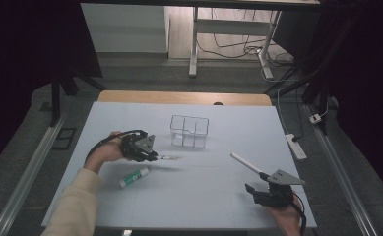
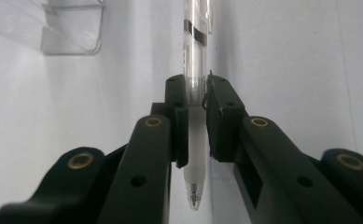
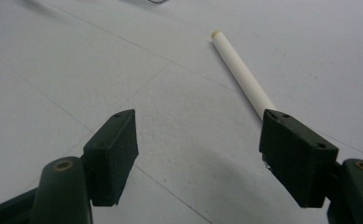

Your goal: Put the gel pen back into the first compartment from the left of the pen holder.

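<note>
My left gripper [image 1: 154, 156] [image 2: 197, 88] is shut on a clear pen [image 1: 168, 158] [image 2: 195, 37]. The jaws clamp the pen's barrel just above its white grip, and its tip points back toward the camera in the left gripper view. The pen hangs a little above the white table, in front of a clear compartment box [image 1: 189, 131] [image 2: 72, 32]. My right gripper [image 1: 257, 181] [image 3: 198, 140] rests open near the front right, nothing between its jaws. A white stick [image 1: 244, 163] [image 3: 242, 74] lies on the table, its near end hidden behind the right-hand jaw.
A white glue stick with a green cap [image 1: 134, 177] lies in front of the left hand. The white board [image 1: 204, 196] covers the table. A power strip [image 1: 296, 146] lies off the right edge, and desk legs stand beyond the far edge.
</note>
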`<act>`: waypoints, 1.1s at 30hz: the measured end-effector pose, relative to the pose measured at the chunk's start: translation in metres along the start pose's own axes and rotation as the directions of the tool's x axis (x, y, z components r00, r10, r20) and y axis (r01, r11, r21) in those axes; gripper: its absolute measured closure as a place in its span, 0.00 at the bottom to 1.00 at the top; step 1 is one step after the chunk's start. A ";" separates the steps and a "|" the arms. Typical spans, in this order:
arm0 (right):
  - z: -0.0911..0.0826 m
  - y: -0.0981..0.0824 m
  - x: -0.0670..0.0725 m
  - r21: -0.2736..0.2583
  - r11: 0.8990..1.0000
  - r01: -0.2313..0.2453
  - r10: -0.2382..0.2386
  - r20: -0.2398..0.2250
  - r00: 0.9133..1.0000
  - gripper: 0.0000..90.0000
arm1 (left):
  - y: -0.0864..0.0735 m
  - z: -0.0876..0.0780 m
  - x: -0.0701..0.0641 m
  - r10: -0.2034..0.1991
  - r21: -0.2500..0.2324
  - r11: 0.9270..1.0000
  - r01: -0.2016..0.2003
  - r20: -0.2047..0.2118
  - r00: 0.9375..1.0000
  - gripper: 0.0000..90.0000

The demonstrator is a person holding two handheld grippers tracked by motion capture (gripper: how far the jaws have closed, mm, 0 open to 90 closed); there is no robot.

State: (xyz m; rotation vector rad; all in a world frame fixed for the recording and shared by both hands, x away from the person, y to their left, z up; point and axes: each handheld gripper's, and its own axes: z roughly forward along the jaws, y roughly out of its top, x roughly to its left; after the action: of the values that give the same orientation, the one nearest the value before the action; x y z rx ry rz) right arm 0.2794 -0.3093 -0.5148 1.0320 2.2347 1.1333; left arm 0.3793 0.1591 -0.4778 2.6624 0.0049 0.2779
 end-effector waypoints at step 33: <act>-0.001 0.018 -0.003 -0.072 0.997 0.024 -0.024 0.004 1.000 0.31 | 0.051 -0.016 -0.045 -0.258 -0.052 0.966 0.253 -0.190 0.947 0.88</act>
State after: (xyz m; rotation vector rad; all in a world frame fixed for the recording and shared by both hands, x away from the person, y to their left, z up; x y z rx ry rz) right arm 0.2885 -0.3052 -0.4996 0.9744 2.1813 1.1923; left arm 0.3302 0.1186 -0.4502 2.5596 0.4031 0.4480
